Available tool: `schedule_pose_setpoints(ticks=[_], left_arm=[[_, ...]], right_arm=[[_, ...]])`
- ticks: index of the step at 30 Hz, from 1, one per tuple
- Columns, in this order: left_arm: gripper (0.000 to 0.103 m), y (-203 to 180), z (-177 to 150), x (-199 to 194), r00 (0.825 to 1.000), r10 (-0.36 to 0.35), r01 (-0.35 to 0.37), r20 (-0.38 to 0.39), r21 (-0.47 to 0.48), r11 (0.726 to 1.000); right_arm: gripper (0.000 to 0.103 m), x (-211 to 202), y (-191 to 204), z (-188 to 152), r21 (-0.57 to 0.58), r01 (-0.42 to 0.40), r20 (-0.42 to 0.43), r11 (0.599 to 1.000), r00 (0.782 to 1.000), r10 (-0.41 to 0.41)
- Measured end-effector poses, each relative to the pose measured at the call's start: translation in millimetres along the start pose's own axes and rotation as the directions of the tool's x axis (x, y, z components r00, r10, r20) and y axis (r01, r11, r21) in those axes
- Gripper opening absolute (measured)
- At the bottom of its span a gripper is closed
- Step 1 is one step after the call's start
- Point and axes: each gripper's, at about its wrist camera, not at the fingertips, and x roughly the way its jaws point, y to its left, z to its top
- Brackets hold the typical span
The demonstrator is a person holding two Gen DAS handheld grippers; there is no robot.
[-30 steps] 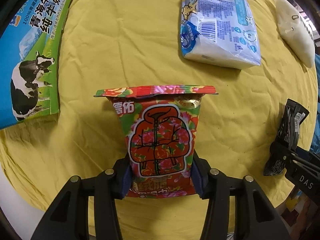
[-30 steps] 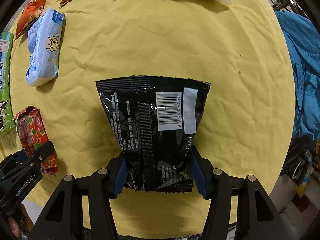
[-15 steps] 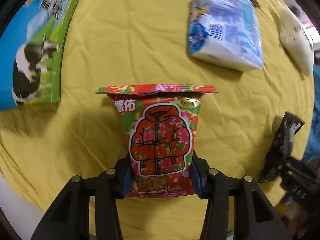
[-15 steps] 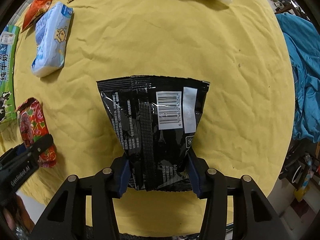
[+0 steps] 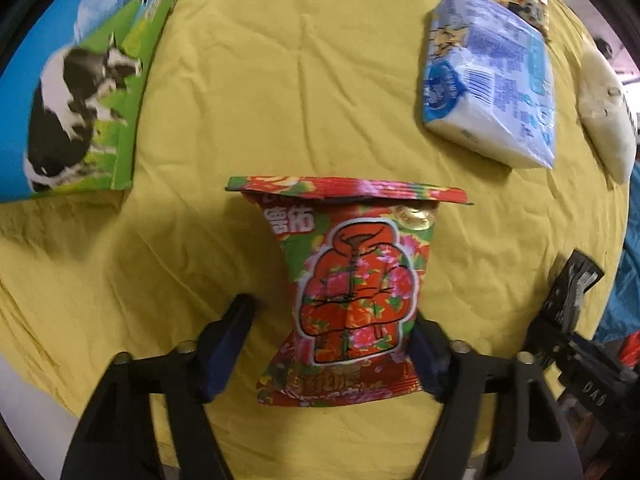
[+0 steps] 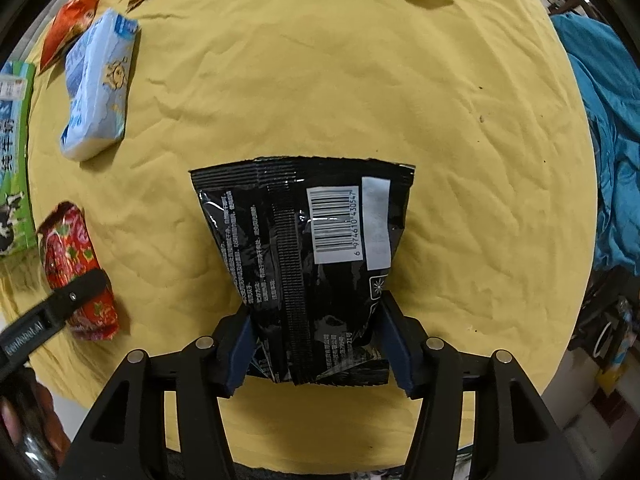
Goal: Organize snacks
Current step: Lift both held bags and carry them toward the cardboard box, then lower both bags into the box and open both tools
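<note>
A red floral snack bag [image 5: 352, 292] lies on the yellow cloth between the fingers of my left gripper [image 5: 332, 344], which stands open: the left finger is clear of the bag, the right finger is at its edge. The same bag [image 6: 76, 276] shows at the left of the right wrist view, with the left gripper's finger [image 6: 76, 292] across it. My right gripper [image 6: 316, 348] is shut on a black snack bag [image 6: 308, 256], barcode side up, held near its bottom seam. The black bag [image 5: 568, 300] appears at the right edge of the left wrist view.
A blue-green milk carton with a cow [image 5: 76, 92] lies at the left. A pale blue packet [image 5: 492, 92] sits at the upper right, a white pillow-like pack [image 5: 608, 112] beyond it. More snack packets [image 6: 72, 28] lie at the far left. Blue fabric [image 6: 600, 120] hangs past the table's right edge.
My left gripper has opened, letting go of the red floral bag, which now rests on the cloth. The right gripper still holds the black bag and has barely moved.
</note>
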Motion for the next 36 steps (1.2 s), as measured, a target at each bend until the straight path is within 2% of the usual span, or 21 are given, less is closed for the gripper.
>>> schedule_pose_setpoints(ticks=[3, 5, 11, 18, 22, 25, 27, 32, 36], left_arm=[[0.044, -9.2, -5.9, -5.0, 0.999, 0.032, -0.033, 0.023, 0.042, 0.999], [0.041, -11.6, -8.5, -9.0, 0.999, 0.037, -0.038, 0.037, 0.053, 0.998], [0.04, -20.1, -22.4, -28.6, 0.993, 0.067, -0.075, 0.097, 0.086, 0.993], [0.04, -29.7, -44.7, -80.5, 0.978, 0.045, -0.07, 0.206, 0.118, 0.99], [0.04, -29.4, -58.1, -122.5, 0.958, 0.008, -0.046, 0.288, 0.127, 0.991], [0.04, -8.3, -57.4, -162.5, 0.938, -0.023, -0.025, 0.346, 0.133, 0.991], [0.04, 6.7, -43.9, -181.2, 0.926, -0.039, -0.014, 0.376, 0.137, 0.99], [0.04, 26.4, -23.3, -229.4, 0.891, -0.075, 0.007, 0.448, 0.152, 0.988], [0.04, 63.0, -13.3, -259.4, 0.875, -0.101, 0.032, 0.474, 0.152, 0.988]], right_arm=[[0.055, -3.0, -2.1, -1.2, -0.001, 0.013, 0.02, 1.0, 1.0, -0.013], [0.053, -5.3, -0.1, -3.5, -0.012, 0.026, 0.03, 1.0, 0.999, -0.026], [0.049, -16.0, 2.4, -15.2, -0.039, 0.026, 0.059, 0.999, 0.998, -0.023], [0.048, -52.2, 2.4, -34.3, -0.062, -0.022, 0.125, 0.998, 0.992, 0.029], [0.048, -80.6, 7.0, -43.3, -0.081, -0.056, 0.17, 0.995, 0.983, 0.069], [0.048, -106.0, 12.9, -45.5, -0.105, -0.087, 0.202, 0.991, 0.974, 0.107], [0.048, -125.5, 21.4, -48.8, -0.128, -0.099, 0.23, 0.987, 0.965, 0.127], [0.048, -173.2, 70.5, -55.7, -0.17, -0.151, 0.281, 0.974, 0.94, 0.194], [0.048, -207.8, 117.3, -56.0, -0.21, -0.192, 0.315, 0.958, 0.915, 0.253]])
